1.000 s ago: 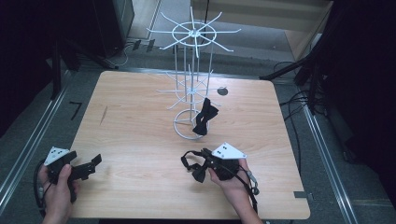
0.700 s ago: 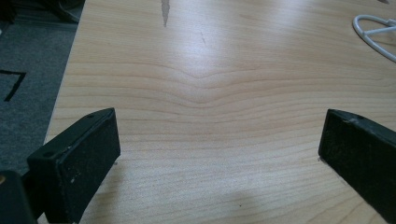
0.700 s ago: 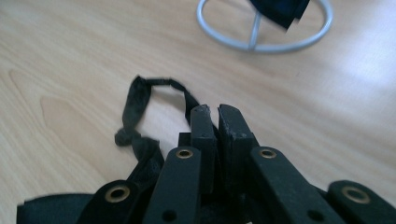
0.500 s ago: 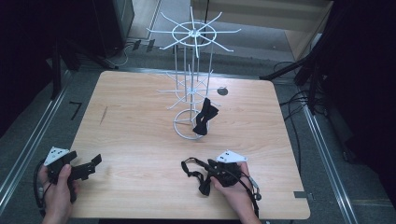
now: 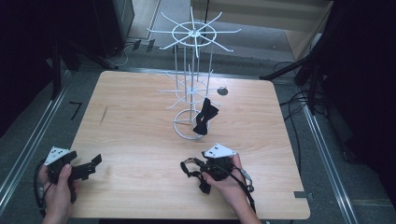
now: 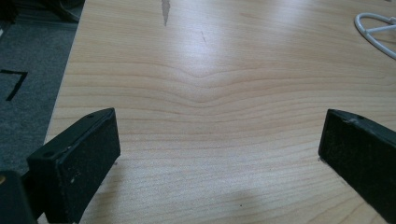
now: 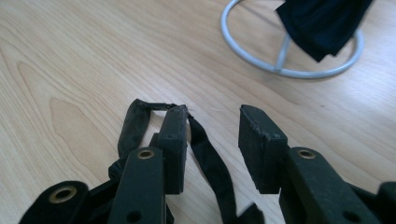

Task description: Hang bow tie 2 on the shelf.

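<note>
A white wire rack (image 5: 191,70) stands at the table's far middle, and a black bow tie (image 5: 204,116) hangs over its ring base (image 7: 261,60). A second black bow tie (image 5: 204,186) with a strap (image 7: 135,121) lies on the wood at the near middle. My right gripper (image 5: 195,173) sits low over it. Its jaws have just been opening: the strap loops around the left jaw and runs through the gap (image 7: 212,126), but no pad presses on it. My left gripper (image 5: 91,165) rests wide open at the near left corner, with bare wood between its jaws (image 6: 219,140).
The wooden table (image 5: 140,121) has a dark streak at its left side (image 5: 103,115) and a small dark disc (image 5: 222,91) behind the rack. Grey floor, metal rails and cables surround the table. The near edge runs just below both hands.
My right gripper's jaws have parted from shut, and the hand dipped slightly toward the table. The second bow tie's strap now lies slack on the wood. The left hand stayed still.
</note>
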Demonstrator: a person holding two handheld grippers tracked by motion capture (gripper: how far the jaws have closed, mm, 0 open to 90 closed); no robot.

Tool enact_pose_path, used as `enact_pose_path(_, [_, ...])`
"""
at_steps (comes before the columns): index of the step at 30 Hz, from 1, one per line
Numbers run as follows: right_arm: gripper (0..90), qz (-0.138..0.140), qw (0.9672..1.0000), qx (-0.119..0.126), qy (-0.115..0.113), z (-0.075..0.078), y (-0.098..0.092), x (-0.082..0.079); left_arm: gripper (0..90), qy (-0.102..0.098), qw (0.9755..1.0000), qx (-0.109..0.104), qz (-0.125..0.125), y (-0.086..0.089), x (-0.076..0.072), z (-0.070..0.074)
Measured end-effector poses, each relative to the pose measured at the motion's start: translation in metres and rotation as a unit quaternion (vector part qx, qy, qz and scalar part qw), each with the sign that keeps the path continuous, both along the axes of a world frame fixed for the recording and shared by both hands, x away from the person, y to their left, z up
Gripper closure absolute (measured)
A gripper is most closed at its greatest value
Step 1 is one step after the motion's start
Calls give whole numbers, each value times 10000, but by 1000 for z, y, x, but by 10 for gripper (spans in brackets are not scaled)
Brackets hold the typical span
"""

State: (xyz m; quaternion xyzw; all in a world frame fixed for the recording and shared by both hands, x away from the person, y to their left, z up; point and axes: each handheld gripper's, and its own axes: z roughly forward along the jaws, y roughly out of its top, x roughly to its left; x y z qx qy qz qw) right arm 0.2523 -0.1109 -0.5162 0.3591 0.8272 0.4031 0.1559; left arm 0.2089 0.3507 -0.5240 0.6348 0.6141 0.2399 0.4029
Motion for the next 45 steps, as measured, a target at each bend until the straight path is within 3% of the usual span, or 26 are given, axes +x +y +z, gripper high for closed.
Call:
enact_pose_path(12, [732,176,9996,-31,237,-12,17,9,0,-6,10000,-17,-11,0,0,0])
enact_pose_path(18, [858,196,9992,-210,282,-19,23,9,0,-3,10000,-22,-16,0,0,0])
enact_pose_path(20, [900,215,9993,-220,228,-20,24,8,0,-2,10000,-19,-9,0,0,0])
enact_pose_path(24, [900,231,9995,-147,135,-18,22,5,0,-12,10000,-26,-8,0,0,0])
enact_pose_path(31, [900,-30,9997,185,-136,-5,12,2,0,-6,10000,-33,-8,1,0,0])
enact_pose_path(45, [900,-323,9951,647,-675,24,-1,-4,0,-12,10000,-31,-11,0,0,0])
